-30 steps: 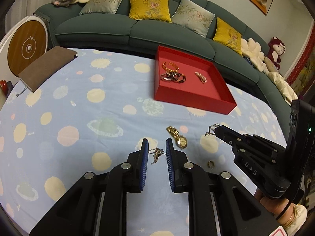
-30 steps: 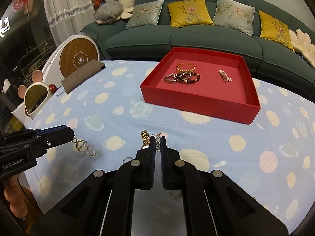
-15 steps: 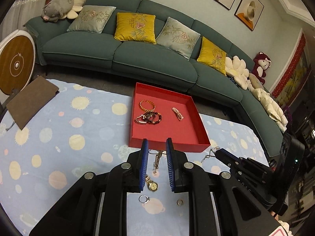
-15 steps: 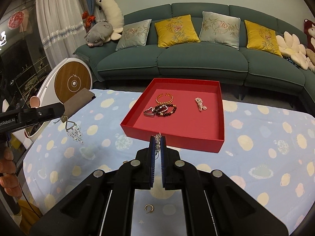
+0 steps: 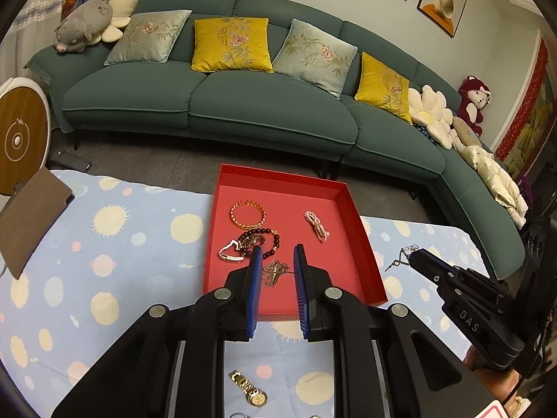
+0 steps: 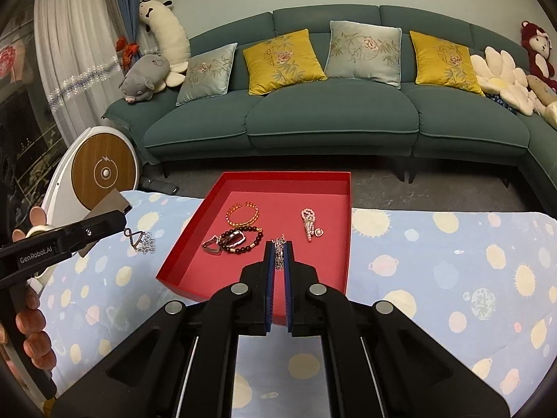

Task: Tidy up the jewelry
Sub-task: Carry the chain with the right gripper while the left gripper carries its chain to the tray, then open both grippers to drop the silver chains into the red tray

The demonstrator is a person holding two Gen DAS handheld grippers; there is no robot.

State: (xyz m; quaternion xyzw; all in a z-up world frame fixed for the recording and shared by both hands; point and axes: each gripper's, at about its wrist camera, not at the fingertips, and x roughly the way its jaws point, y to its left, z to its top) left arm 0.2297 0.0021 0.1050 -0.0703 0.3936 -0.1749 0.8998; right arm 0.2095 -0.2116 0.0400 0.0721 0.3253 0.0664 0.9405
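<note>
Jewelry tray [image 5: 362,244] shown red at frame centre, dangling earring [image 5: 275,271] held in left tongs [image 5: 276,261], silver chain [image 6: 279,250] clamped in right tongs [image 6: 278,247], gold watch [image 5: 249,388] left on bench [image 5: 104,244].

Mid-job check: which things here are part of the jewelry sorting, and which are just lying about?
Job:
red tray
gold bangle
pearl piece
gold watch
earring in left gripper
chain in right gripper

Lying about:
brown pad
sofa cushions

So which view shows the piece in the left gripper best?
The right wrist view: the dangling earring hangs side-on from the left gripper, clear against the cloth. The left wrist view shows it foreshortened between its own blue pads, over the red tray.
</note>
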